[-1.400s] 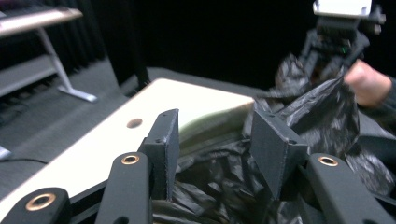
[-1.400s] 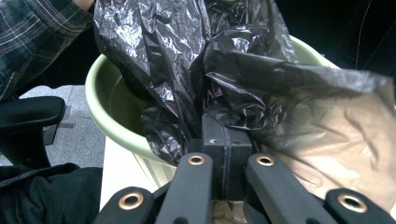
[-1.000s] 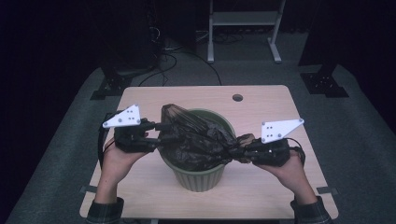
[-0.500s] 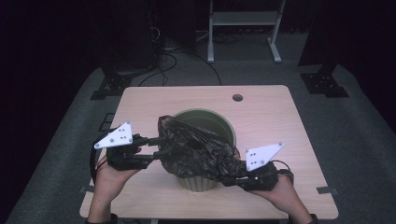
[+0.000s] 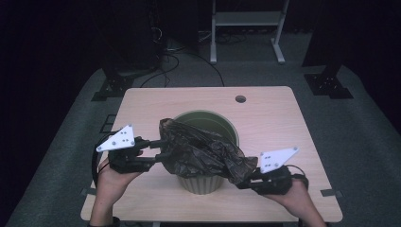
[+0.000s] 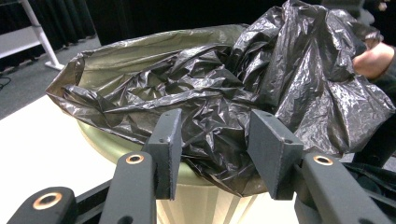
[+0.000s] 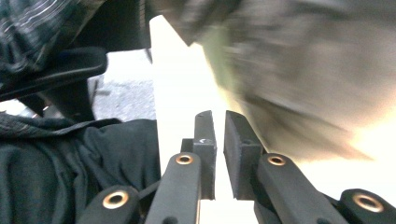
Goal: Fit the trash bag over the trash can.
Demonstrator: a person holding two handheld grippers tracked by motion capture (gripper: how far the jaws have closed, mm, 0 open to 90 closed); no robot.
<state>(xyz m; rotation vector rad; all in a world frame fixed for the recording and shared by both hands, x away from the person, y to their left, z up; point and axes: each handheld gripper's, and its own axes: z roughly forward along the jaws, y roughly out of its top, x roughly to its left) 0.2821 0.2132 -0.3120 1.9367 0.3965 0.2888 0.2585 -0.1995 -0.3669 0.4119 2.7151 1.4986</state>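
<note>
From above, a crumpled black bag (image 5: pixel 203 153) drapes over the green bin (image 5: pixel 222 126) on the table (image 5: pixel 274 113) — left gripper (image 5: pixel 158 149) at its left edge. Left gripper view: jaws clamp bunched plastic. Right gripper (image 7: pixel 216 122) view: jaws have just been parting — a narrow, empty slit.

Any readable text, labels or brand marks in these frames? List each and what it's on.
None readable.
Bag: plain black plastic, no print.
Bin: plain green, no label.
Grey plates on the left gripper and right gripper: small dots, no lettering.
Right gripper's inner pad: one tiny pale mark, too small to read.
Table: bare wood, one round hole.
</note>
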